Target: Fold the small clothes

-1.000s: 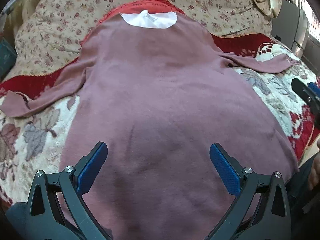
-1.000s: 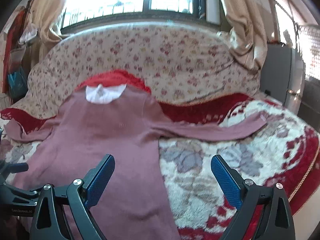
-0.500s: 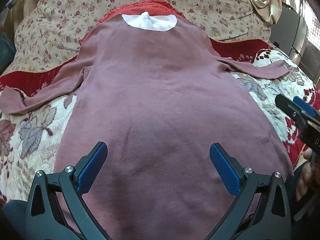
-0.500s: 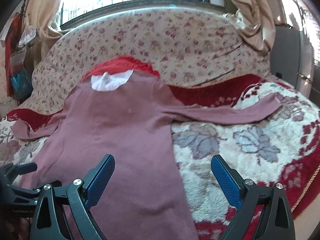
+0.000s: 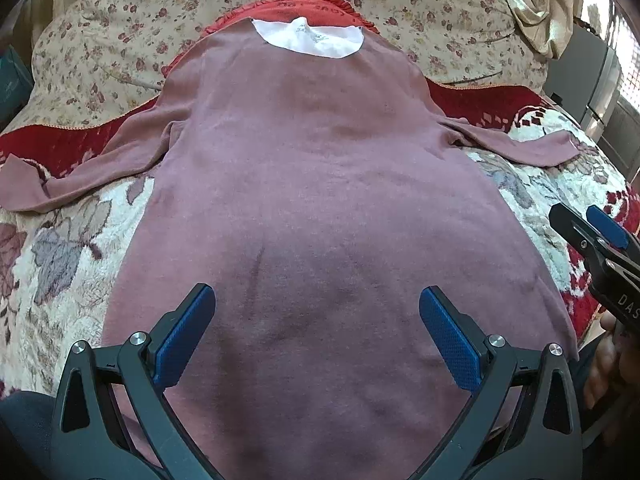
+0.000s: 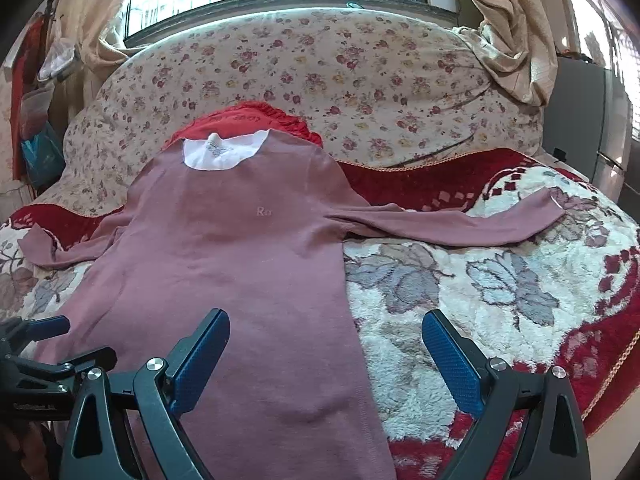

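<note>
- The shirt (image 5: pixel 320 200) lies flat and face up on the blanket (image 6: pixel 480 300), collar (image 5: pixel 310 38) at 12 o'clock against the cushion (image 6: pixel 320 68), hem at 6 o'clock toward the person.
- Both sleeves are spread: one sleeve (image 5: pixel 80 168) runs out to 9 o'clock, the other sleeve (image 6: pixel 460 224) to 3 o'clock, each lying on the blanket.
- No fold shows yet, so the step in hand looks like the first grasp.
- The left gripper (image 5: pixel 316 336) hangs over the lower body of the shirt, jaws wide apart and holding nothing.
- The right gripper (image 6: pixel 326 354) sits over the shirt's 3 o'clock side edge, jaws likewise spread and empty; one finger is above cloth, the other above blanket.
- To do it well, I would pinch only the shirt's edge, not the fluffy pile beneath, which could snag.
- Taking each sleeve near its cuff and laying it across the chest first should keep the body smooth.
- The cloth looks thin and limp; lift low and slowly to avoid dragging the whole shirt.
</note>
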{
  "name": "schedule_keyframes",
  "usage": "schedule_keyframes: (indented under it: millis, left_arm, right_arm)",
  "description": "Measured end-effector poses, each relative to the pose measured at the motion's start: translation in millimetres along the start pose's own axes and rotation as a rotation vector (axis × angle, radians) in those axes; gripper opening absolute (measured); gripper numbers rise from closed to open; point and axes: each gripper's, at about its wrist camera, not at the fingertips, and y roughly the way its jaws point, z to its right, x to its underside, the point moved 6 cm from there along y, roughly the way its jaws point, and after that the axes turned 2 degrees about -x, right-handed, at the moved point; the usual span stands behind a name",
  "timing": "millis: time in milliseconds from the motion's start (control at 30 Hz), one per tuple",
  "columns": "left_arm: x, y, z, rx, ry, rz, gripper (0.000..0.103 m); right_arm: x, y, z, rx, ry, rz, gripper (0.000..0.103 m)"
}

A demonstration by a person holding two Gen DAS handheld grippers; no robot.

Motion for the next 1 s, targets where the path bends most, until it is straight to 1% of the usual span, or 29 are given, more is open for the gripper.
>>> schedule_keyframes:
  millis: [300, 533, 1000]
  left_arm:
    - [-1.0, 2.4, -5.6, -0.017, -0.015, -0.007, 0.102]
    - [-1.1, 3.2, -6.3, -0.012, -0.019, -0.008, 0.102]
    - [-1.4, 1.0, -12.2, -0.010, -0.036, -0.011, 0.102]
  right_arm:
    - [-1.3, 0.5, 0.3, 0.000, -0.004, -0.001, 0.096]
    - [-1.8, 1.2, 0.2, 0.004, -0.007, -0.001, 0.096]
    - [-3.3, 2.9, -14.9, 0.004, -0.035, 0.007, 0.096]
